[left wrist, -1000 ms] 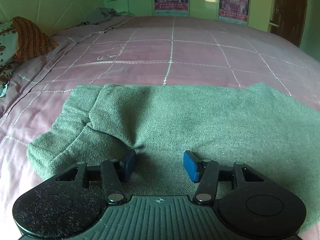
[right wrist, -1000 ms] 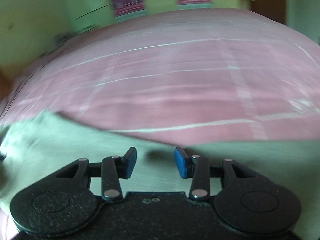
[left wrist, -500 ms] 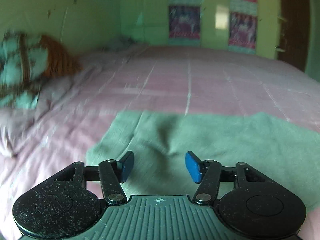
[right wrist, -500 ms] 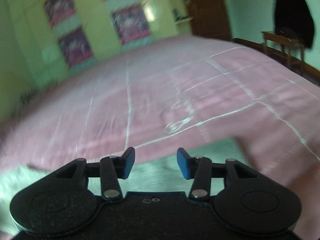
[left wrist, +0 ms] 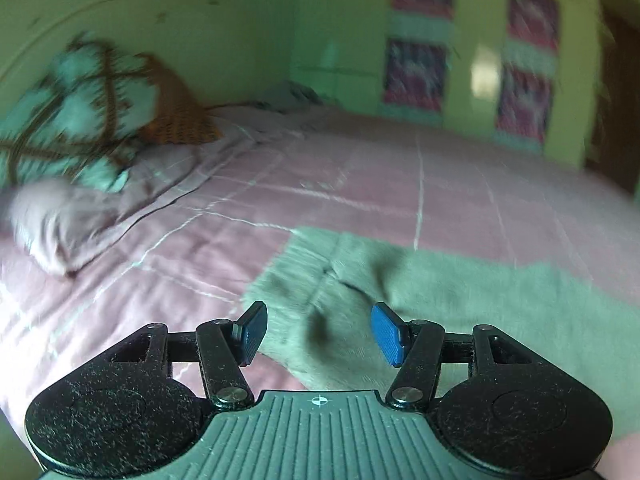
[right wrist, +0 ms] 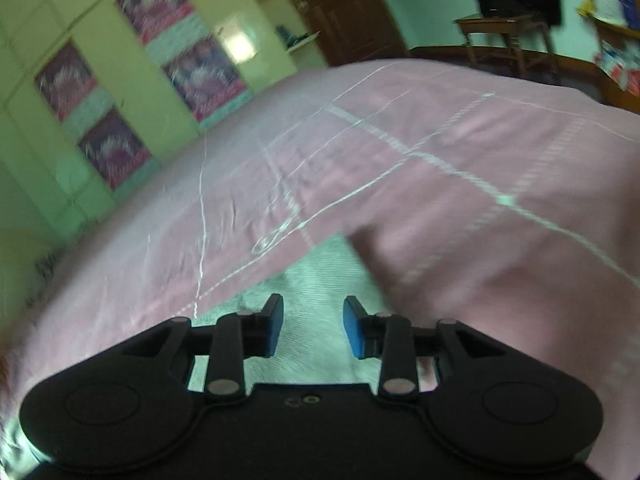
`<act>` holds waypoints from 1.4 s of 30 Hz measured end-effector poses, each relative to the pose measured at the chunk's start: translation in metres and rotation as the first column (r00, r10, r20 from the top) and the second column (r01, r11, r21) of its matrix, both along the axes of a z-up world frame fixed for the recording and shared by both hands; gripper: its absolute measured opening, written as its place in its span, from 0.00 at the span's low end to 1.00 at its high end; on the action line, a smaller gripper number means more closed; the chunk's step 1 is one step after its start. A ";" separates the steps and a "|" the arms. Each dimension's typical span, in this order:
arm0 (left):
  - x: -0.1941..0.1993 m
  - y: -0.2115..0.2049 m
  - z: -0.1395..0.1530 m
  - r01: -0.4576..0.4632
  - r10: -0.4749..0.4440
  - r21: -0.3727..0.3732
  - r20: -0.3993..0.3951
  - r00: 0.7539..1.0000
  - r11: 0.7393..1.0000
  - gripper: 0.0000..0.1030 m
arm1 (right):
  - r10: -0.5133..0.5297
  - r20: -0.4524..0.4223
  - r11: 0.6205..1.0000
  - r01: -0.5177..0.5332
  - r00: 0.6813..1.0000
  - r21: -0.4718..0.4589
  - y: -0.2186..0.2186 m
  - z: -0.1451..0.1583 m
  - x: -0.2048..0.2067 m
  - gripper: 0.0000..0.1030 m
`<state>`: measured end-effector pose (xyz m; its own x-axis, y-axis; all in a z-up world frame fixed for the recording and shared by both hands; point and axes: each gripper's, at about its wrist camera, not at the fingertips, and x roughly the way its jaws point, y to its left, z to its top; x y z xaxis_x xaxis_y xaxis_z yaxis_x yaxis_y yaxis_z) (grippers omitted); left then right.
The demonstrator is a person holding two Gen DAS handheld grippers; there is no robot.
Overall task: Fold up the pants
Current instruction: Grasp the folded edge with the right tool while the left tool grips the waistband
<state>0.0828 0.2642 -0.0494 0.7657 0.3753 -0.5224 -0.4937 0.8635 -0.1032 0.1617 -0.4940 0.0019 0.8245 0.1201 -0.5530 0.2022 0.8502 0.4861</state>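
Pants [left wrist: 460, 300] lie flat on the pink bedspread [left wrist: 360, 184], in no gripper.

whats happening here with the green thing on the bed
A person is folding green pants on a pink bedspread, with a handheld gripper in each hand. Right now neither grips the cloth. The left gripper is open above one end of the pants. The right gripper is over the other end, near the edge, its jaws apart with nothing pinched between them; they have just been closing. The pants lie mostly flat, with some creases near the left gripper.
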 end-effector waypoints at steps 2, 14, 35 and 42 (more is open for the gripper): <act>-0.006 0.016 -0.005 -0.043 0.045 -0.078 0.019 0.999 0.996 0.56 | -0.041 0.013 0.997 0.040 0.999 0.063 -0.012 -0.001 -0.018 0.33; -0.004 0.061 -0.059 -0.056 0.089 -0.481 0.047 0.995 0.875 0.58 | -0.035 -0.108 0.967 0.061 0.994 0.247 -0.009 -0.044 -0.014 0.51; 0.022 0.072 -0.067 -0.089 0.097 -0.383 0.001 0.995 0.919 0.30 | -0.007 -0.105 0.978 0.029 0.994 0.209 -0.003 -0.042 -0.017 0.56; -0.010 0.025 -0.018 -0.070 0.091 -0.217 0.092 0.992 0.974 0.50 | -0.014 -0.088 0.967 0.036 0.996 0.253 -0.010 -0.046 -0.020 0.57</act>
<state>0.0725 0.2895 -0.0671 0.7900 0.3263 -0.5191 -0.5385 0.7741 -0.3329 0.1419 -0.5039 -0.0438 0.7802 0.2454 -0.5754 0.2720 0.6953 0.6653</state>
